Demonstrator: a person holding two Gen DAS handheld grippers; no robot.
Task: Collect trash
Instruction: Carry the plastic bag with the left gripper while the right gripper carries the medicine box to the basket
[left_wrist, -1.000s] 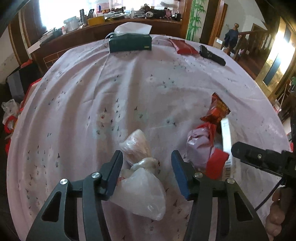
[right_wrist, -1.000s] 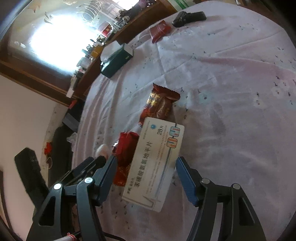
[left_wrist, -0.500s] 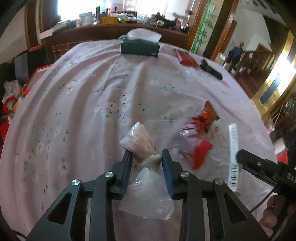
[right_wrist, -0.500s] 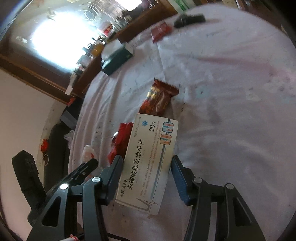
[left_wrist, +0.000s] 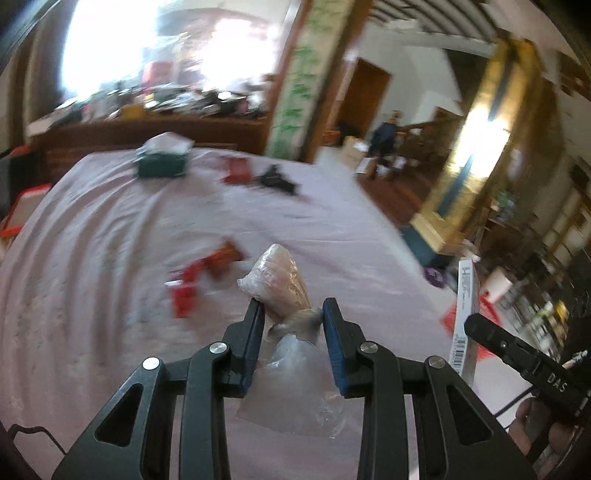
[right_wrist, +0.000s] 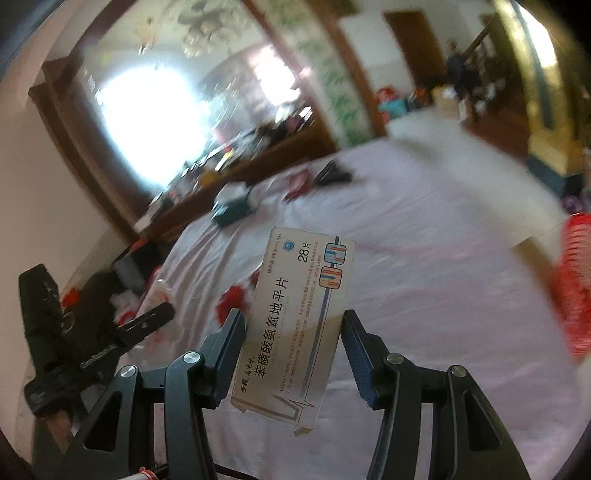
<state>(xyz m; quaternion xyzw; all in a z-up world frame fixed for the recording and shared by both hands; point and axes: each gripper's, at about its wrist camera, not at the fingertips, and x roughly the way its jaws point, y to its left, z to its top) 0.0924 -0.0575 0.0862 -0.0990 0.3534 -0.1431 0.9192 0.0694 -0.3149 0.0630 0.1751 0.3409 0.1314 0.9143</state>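
Both grippers grip trash: left gripper (left_wrist: 293, 310) pinches a soft, crushable plastic bag (left_wrist: 280, 284) at its twisted neck, right gripper (right_wrist: 293, 325) clamps a light, stiff medicine box (right_wrist: 295, 314) across its width.

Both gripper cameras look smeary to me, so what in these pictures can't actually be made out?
- Left wrist view: red wrappers on the tablecloth are motion-blurred; print unreadable.
- Left wrist view: the plastic bag in the left gripper is cloudy, contents unclear.
- Left wrist view: the medicine box shows edge-on only.
- Right wrist view: the box's lower corner is hidden by the right gripper finger; small print too fine.
- Right wrist view: the red thing is cut off by the frame edge.
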